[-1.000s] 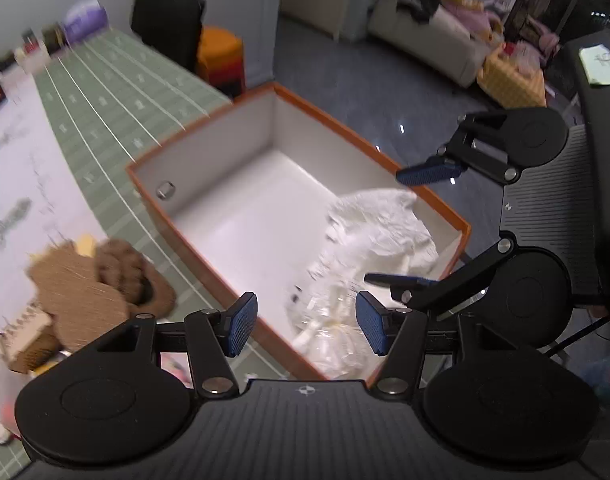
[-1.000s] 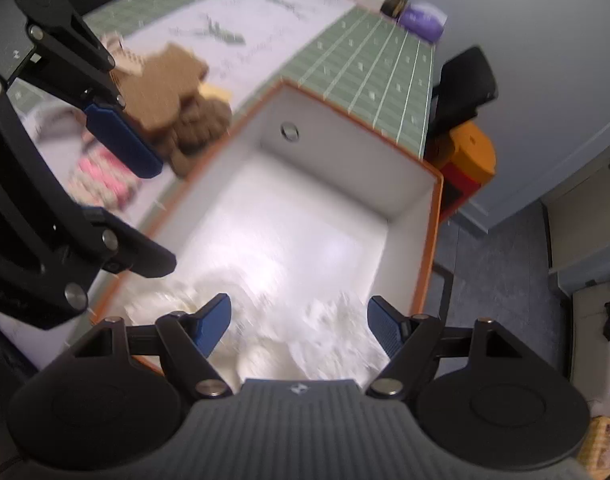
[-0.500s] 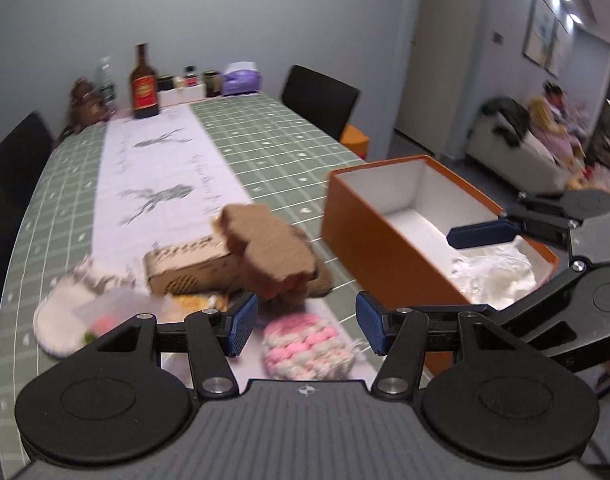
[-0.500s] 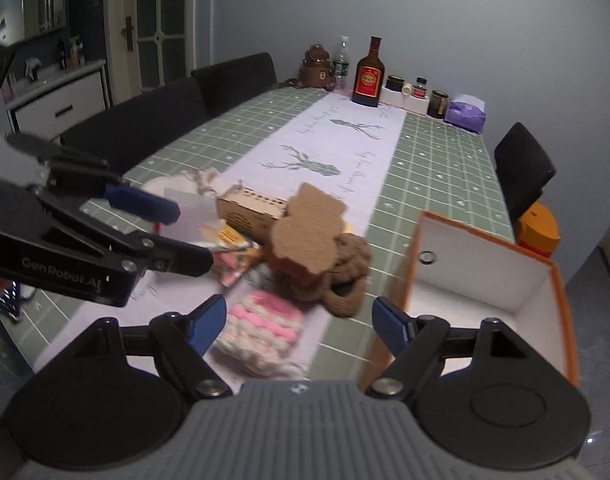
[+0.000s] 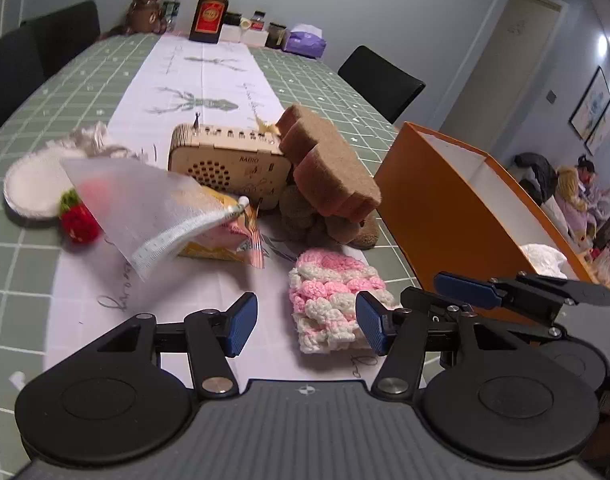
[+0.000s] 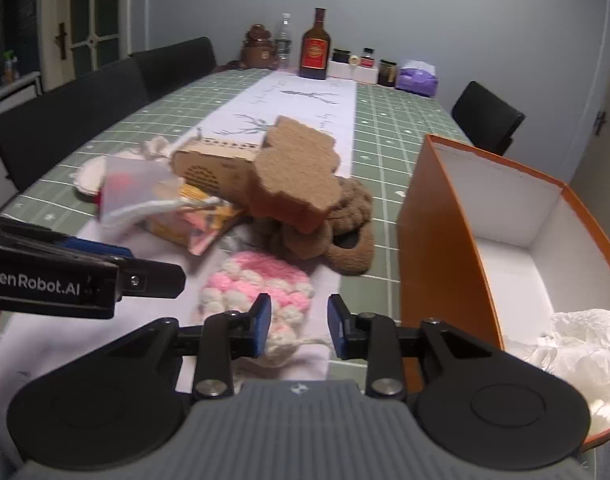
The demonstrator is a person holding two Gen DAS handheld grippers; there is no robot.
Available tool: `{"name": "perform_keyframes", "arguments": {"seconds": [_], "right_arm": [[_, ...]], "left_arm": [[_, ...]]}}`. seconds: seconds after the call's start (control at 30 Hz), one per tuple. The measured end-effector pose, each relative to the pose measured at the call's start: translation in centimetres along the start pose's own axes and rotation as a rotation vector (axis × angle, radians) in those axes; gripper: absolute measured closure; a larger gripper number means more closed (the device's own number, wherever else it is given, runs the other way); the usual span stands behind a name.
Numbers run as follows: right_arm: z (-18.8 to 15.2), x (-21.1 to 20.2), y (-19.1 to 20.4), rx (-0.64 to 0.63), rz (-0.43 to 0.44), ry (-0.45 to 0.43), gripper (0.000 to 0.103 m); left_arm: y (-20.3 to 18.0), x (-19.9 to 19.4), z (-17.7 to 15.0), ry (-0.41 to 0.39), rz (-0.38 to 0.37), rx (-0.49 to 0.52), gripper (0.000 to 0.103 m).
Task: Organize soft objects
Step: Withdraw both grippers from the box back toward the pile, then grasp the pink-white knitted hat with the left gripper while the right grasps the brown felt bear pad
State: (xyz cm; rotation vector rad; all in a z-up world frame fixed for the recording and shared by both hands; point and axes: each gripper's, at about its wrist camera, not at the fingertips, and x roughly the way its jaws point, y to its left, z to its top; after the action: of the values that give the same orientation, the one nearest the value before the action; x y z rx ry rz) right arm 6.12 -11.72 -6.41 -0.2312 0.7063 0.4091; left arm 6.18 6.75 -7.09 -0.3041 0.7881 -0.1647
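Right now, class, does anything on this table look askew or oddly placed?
Yes. The brown felt shape sits tilted, propped on the wooden radio and a brown plush item. A translucent pouch is draped across a yellow packet, not lying flat.

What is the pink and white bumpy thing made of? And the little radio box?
The pink and white bumpy pouch looks like crocheted yarn: soft, puffy stitches. The pale radio box looks like thin unpainted wood, with cut-out speaker holes and darker edges, probably laser-cut.

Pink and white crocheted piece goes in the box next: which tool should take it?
Probably the right tool: the pink and white crocheted piece lies just ahead, beside the orange box. Its jaws have just been closing.
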Motion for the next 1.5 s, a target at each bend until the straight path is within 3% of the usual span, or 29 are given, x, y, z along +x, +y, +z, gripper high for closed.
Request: {"name": "perform_keyframes", "arguments": {"seconds": [0.5, 0.6, 0.77, 0.83, 0.87, 1.0, 1.1, 1.23, 1.3, 1.33, 1.37, 1.43, 1.5], "right_arm": [[-0.8, 4.0, -1.7, 0.071, 0.022, 0.05, 0.074], [-0.9, 4.3, -1.7, 0.071, 0.033, 0.057, 0.079], [-1.1, 4.7, -1.7, 0.067, 0.066, 0.068, 0.096], [-1.1, 4.8, -1.5, 0.066, 0.077, 0.072, 0.099], [-1.1, 4.8, -1.3, 0.055, 0.069, 0.072, 0.099], [-1.0, 4.7, -0.8, 0.033, 0.061, 0.065, 0.099], [-0.8, 4.5, -0.4, 0.007, 0.057, 0.063, 0.099], [-0.3, 3.8, -0.1, -0.001, 0.076, 0.051, 0.098], [0.2, 3.3, -0.3, 0.017, 0.105, 0.037, 0.097], [0.4, 3.0, -0.4, 0.018, 0.108, 0.028, 0.091], [0.7, 2.7, -0.4, 0.017, 0.098, 0.011, 0.077], [1.2, 2.2, -0.3, 0.01, 0.08, -0.023, 0.061], [1.9, 2.0, -0.5, 0.022, 0.081, -0.052, 0.055]], "left_arm": [[-0.2, 5.9, 0.4, 0.108, -0.037, -0.062, 0.036], [-0.1, 6.3, 0.3, 0.117, -0.05, -0.078, 0.037], [-0.4, 6.5, 0.5, 0.107, -0.037, -0.075, 0.037], [-0.9, 6.6, 0.4, 0.109, -0.032, -0.065, 0.041], [-1.1, 6.7, 0.4, 0.109, -0.042, -0.067, 0.049], [-1.5, 6.7, 0.4, 0.102, -0.033, -0.051, 0.064], [-1.9, 6.4, 0.4, 0.089, -0.018, -0.038, 0.072], [-2.8, 4.9, 0.8, 0.048, 0.013, 0.009, 0.074], [-3.0, 3.9, 1.0, 0.022, 0.043, 0.028, 0.074], [-3.0, 3.3, 1.2, 0.014, 0.058, 0.035, 0.074], [-2.8, 2.8, 1.3, 0.008, 0.07, 0.036, 0.074], [-2.3, 1.5, 1.8, -0.014, 0.08, 0.025, 0.074], [-1.8, 0.4, 2.3, -0.05, 0.092, 0.015, 0.074]]}}
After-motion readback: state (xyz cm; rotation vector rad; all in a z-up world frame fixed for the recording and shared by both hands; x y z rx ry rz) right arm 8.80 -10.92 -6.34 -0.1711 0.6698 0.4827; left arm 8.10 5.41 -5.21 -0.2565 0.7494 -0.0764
